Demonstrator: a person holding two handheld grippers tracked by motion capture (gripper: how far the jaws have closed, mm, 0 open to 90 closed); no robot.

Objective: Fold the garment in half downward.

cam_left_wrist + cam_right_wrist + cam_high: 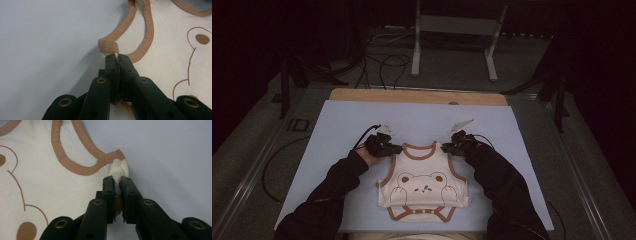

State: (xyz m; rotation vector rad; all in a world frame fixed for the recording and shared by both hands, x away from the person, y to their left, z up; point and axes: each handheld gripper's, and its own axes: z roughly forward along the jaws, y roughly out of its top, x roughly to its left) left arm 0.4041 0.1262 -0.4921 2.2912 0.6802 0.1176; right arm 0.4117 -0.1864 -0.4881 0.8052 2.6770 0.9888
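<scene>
A cream baby bodysuit (422, 185) with brown trim and a bear print lies flat on the pale blue mat (337, 130), its bottom part folded up. My left gripper (393, 148) is at the garment's left shoulder strap. In the left gripper view that gripper (116, 57) is shut on the bodysuit's (170, 50) strap fabric. My right gripper (447, 147) is at the right shoulder strap. The right gripper view has it (116, 180) shut on a pinch of the bodysuit's (50, 185) cream cloth just below the brown trim.
The mat lies on a wooden board (417, 96) over a grey table. Black cables (382, 65) trail at the back, beside a white metal stand (452, 30). A cable (267, 170) loops off the mat's left edge. Bare mat lies left, right and behind the garment.
</scene>
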